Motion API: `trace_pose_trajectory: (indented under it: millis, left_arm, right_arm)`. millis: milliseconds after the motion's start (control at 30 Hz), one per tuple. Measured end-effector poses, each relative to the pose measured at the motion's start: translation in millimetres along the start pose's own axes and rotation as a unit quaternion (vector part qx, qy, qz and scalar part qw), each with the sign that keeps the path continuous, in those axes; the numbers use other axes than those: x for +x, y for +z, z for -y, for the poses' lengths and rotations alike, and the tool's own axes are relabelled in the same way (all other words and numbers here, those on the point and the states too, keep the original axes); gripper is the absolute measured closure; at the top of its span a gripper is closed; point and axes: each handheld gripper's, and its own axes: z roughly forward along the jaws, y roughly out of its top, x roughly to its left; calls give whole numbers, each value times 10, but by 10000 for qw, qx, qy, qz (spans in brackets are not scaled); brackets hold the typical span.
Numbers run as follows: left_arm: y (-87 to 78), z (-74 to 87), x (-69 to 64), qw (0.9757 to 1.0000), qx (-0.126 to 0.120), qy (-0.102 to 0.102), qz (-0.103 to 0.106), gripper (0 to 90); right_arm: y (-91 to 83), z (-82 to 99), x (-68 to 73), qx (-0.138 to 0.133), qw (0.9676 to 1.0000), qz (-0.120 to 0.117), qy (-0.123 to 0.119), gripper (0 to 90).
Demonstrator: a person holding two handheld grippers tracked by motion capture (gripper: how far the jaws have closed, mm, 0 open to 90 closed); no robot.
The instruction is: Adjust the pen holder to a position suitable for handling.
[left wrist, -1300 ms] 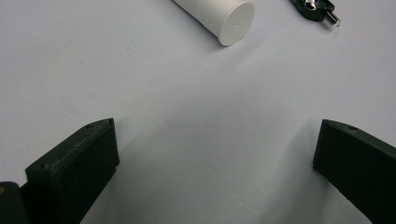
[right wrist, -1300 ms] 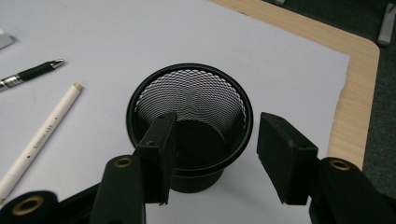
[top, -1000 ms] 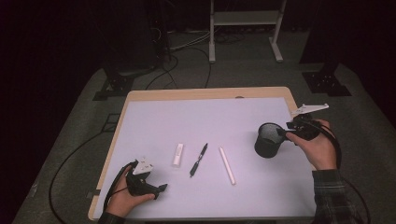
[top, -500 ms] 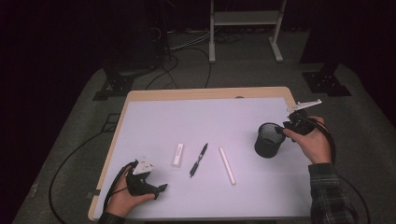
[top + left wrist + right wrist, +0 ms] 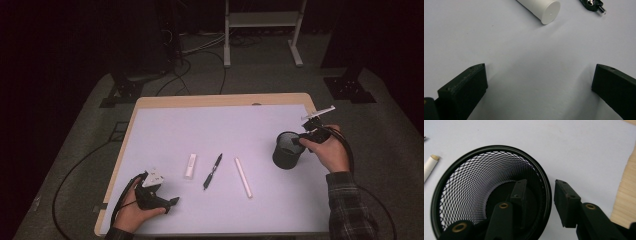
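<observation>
A black mesh cup (image 5: 287,152) stands upright at the right of the white mat. My right gripper (image 5: 303,139) straddles its right rim. In the right gripper view one jaw is inside the cup (image 5: 474,170) and the other just outside the wall. The right gripper (image 5: 540,183) has just been closing its jaws, with the cup wall between them and a small gap still showing. My left gripper (image 5: 169,201) rests at the front left, and in its own view it (image 5: 539,75) is open with bare mat between its jaws.
A short white tube (image 5: 190,165) (image 5: 541,10), a black pen (image 5: 213,171) (image 5: 592,3) and a long white stick (image 5: 243,177) (image 5: 430,165) lie mid-mat. The wooden table edge (image 5: 626,195) runs close beside the cup. Cables and a metal stand are on the floor beyond.
My right hand has dropped and shifted in toward the cup, and its jaws have narrowed around the rim. The cup and the left hand have stayed put.
</observation>
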Motion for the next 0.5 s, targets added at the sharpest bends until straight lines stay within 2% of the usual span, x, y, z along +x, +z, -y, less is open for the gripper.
trace_pose_trajectory:
  millis: [233,500]
  left_arm:
    - [0,0,1,10000,2,3,-2,0]
    - [0,0,1,10000,3,4,0,0]
  right_arm:
    - [46,-7,-9,110,9999,-53,0,689]
    - [37,-11,-18,118,9999,-99,40,764]
